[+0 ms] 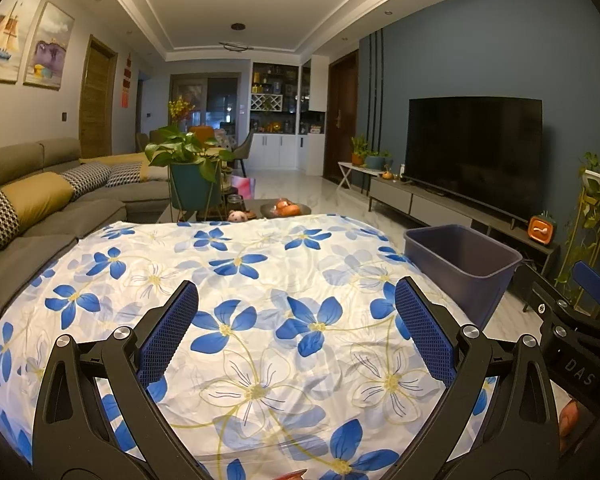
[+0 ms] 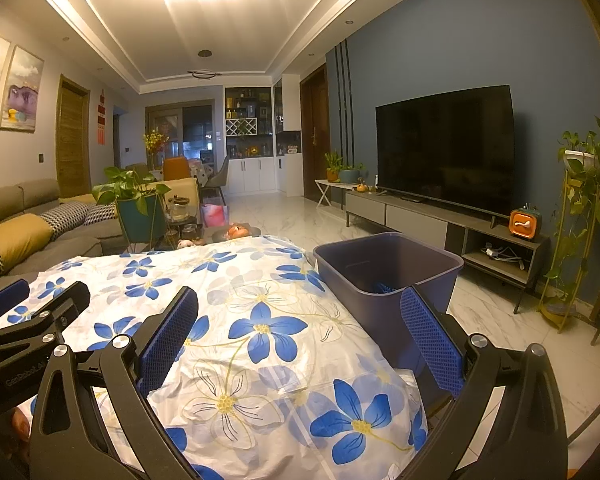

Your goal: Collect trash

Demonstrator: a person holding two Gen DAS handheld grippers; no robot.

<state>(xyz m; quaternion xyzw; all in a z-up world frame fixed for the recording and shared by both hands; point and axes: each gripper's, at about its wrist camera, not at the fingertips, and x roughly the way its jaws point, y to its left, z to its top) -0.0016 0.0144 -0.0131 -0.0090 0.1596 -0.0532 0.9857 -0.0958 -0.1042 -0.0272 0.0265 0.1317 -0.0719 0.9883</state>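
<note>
At the right edge of the cloth-covered table stands a dark blue bin [image 2: 384, 268], its open mouth showing a blue ridged thing low inside, too little of it visible to say what it is. Left of the bin, the floral tablecloth [image 1: 259, 280], white with blue flowers, lies bare and wrinkled across the lower middle of both views. Over it hangs the left gripper [image 1: 295, 332], jaws spread wide with nothing between them; the right gripper [image 2: 300, 340] is likewise wide and empty, its right finger overlapping the bin's near wall in the right wrist view. Far left of the frame sits a grey sofa [image 1: 39, 208] with yellow and patterned cushions, then a potted plant [image 1: 187, 160] in a teal planter behind the table's far edge, and a dish of orange fruit [image 1: 285, 209] just beyond the cloth. Toward the right a large dark television [image 2: 446, 148] rests on a low grey console [image 2: 416, 216] against the blue wall, with an orange box [image 2: 524, 224] on the console's end and a trailing plant on a tall stand [image 2: 584, 200] at far right.
</note>
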